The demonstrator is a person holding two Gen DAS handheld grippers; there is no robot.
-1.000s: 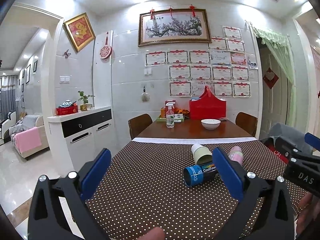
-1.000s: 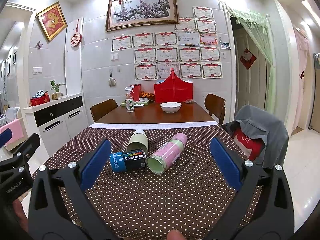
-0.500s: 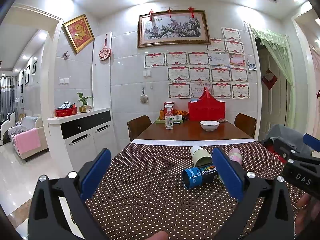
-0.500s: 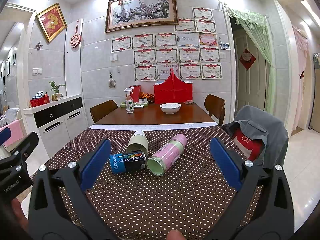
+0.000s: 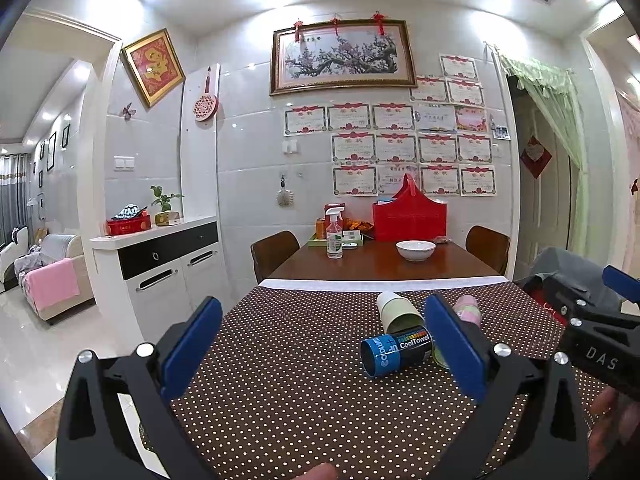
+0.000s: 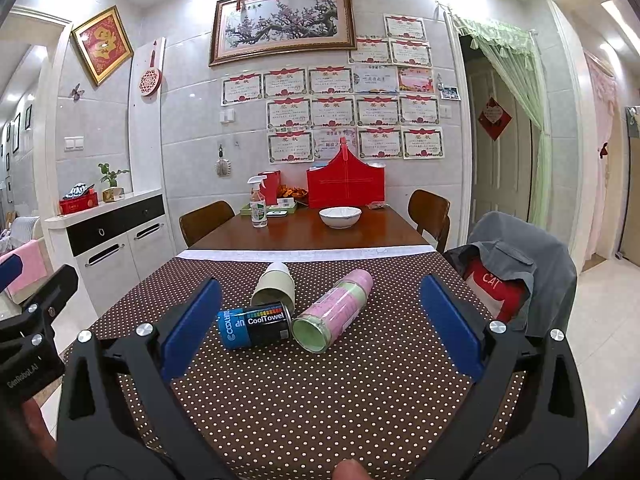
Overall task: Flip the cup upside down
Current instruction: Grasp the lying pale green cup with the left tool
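Observation:
Three cups lie on their sides on the brown dotted tablecloth [image 6: 320,400]. A pale green cup [image 6: 274,290] lies farthest back, a blue and black "CoolTowel" cup [image 6: 256,326] in front of it, and a pink and green cup [image 6: 334,310] to the right, mouth toward me. In the left wrist view the pale green cup [image 5: 398,314] and the blue cup [image 5: 396,352] show; the pink cup [image 5: 468,308] is partly hidden by the right finger. My left gripper [image 5: 322,348] and right gripper [image 6: 320,328] are open and empty, short of the cups.
Beyond the cloth, the wooden table holds a white bowl [image 6: 340,217], a spray bottle [image 6: 258,206] and a red box [image 6: 346,184]. A chair draped with a grey garment [image 6: 516,272] stands at the right. A white sideboard [image 6: 112,240] stands left.
Both grippers have drifted slightly; the cups sit a little lower and nearer in the views. Nothing was grasped.

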